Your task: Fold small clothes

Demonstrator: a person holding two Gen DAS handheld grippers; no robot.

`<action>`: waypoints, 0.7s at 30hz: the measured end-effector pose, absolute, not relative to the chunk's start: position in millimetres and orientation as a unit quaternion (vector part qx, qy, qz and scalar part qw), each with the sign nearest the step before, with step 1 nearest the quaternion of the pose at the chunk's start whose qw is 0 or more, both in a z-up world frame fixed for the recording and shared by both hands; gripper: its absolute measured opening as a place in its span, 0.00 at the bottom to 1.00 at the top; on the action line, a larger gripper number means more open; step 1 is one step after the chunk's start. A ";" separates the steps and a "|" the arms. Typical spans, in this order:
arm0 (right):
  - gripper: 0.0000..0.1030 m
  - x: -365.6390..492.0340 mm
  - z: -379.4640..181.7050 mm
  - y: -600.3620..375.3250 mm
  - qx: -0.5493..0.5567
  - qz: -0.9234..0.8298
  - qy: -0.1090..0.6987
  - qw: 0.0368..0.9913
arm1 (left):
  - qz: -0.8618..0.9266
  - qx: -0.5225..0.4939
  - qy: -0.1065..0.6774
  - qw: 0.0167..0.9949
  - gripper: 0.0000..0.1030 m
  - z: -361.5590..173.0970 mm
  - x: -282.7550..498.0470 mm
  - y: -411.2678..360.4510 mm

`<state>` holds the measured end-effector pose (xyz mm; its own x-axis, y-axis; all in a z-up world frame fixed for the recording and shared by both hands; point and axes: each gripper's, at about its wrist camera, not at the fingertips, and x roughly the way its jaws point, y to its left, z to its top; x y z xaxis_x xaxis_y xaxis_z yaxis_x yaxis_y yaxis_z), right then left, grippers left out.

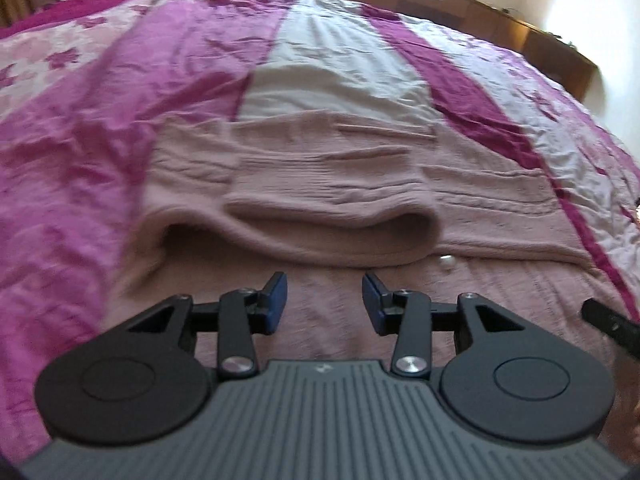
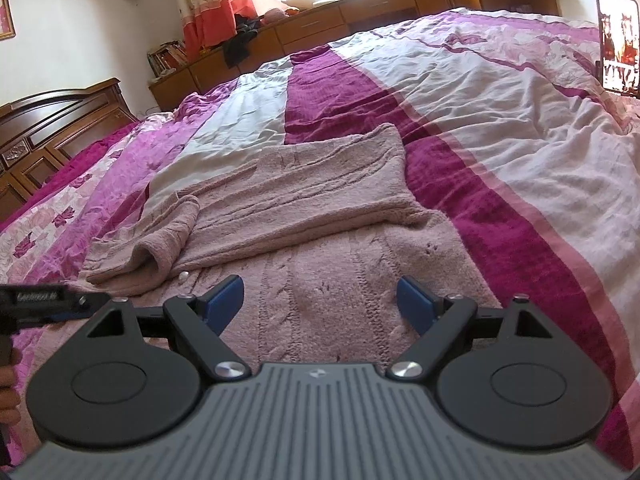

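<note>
A dusty-pink knitted sweater lies flat on the bed, a sleeve folded across its body with the cuff opening facing me. My left gripper hovers open just above the near part of the knit, nothing between its blue pads. In the right wrist view the same sweater spreads ahead, its folded sleeve ending in a rolled cuff at the left. My right gripper is open wide over the cable-knit front, holding nothing. A small white button sits beside the cuff.
The bed is covered by a pink, magenta and white quilt. A wooden headboard is at the left, low wooden cabinets run along the far wall. A lit screen stands at the right. The other gripper's body shows at left.
</note>
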<state>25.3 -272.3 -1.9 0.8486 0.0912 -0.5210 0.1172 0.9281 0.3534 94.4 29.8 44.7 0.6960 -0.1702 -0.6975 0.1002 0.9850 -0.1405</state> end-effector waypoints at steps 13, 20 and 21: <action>0.86 49.5 24.2 -245.0 0.180 0.048 0.277 0.942 | 0.007 -0.043 0.386 0.921 0.42 47.3 83.9 78.3; 0.86 94.8 34.7 -227.4 0.197 0.092 0.302 0.928 | 0.017 -0.065 0.389 0.919 0.42 42.7 83.1 96.6; 0.86 101.6 35.4 -224.0 0.199 0.097 0.306 0.926 | 0.016 -0.066 0.389 0.919 0.42 41.9 82.8 97.0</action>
<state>101.6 -224.0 35.4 0.7944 0.3017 -0.5272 -0.0583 0.9018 0.4282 82.8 97.0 41.9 0.6966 -0.0226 -0.7171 -0.0803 0.9908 -0.1092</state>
